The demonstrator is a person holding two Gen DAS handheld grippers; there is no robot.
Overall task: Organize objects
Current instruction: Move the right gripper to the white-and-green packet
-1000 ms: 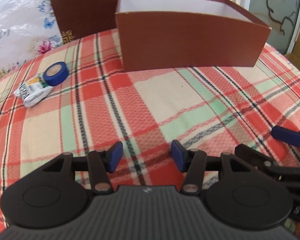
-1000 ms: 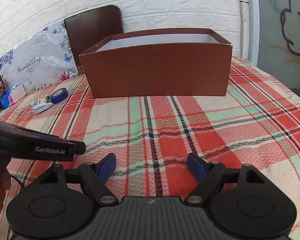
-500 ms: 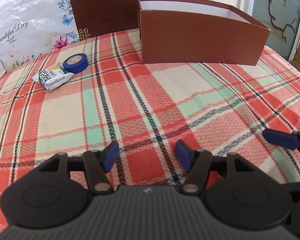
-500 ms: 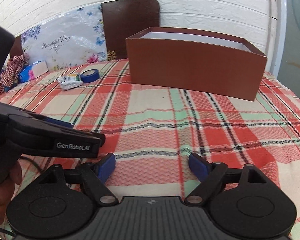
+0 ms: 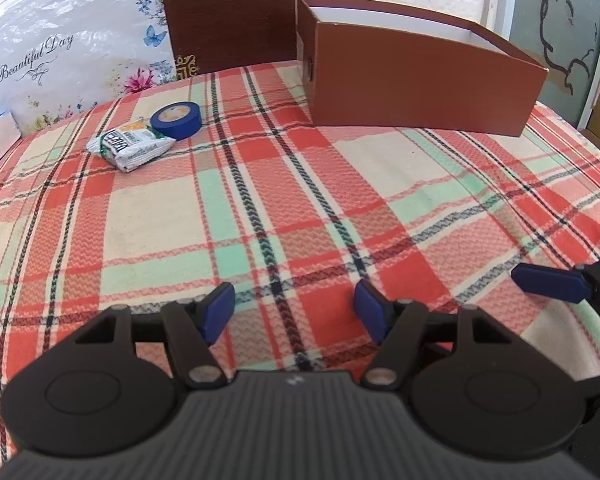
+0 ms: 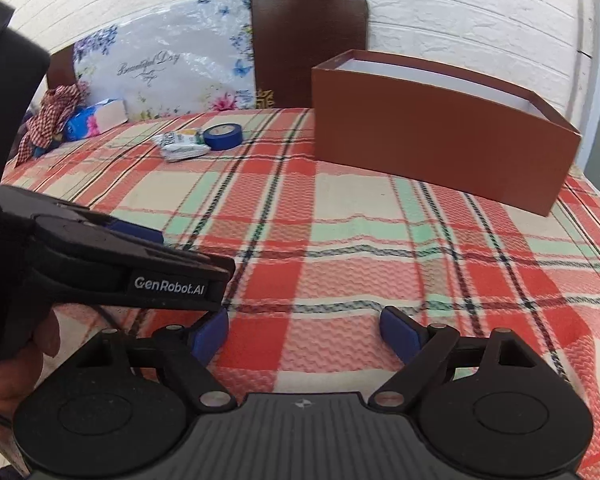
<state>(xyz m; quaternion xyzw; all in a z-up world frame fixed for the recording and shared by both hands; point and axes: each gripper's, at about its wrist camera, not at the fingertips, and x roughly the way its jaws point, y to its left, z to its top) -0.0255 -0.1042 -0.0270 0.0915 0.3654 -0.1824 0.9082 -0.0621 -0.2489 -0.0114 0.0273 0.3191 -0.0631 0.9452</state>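
A blue tape roll and a white snack packet lie side by side on the plaid cloth at the far left. They also show in the right wrist view: the roll and the packet. An open brown box with a white inside stands at the back right; it also shows in the right wrist view. My left gripper is open and empty, low over the cloth near the front. My right gripper is open and empty, just right of the left one.
A brown chair back and a floral plastic-wrapped cushion stand behind the table. A tissue pack and a checked cloth sit at the far left edge. The left gripper's body fills the lower left of the right wrist view.
Both grippers have swung to the left, so the tape roll and packet sit nearer the middle of the views and the box has shifted right. Both stay open.
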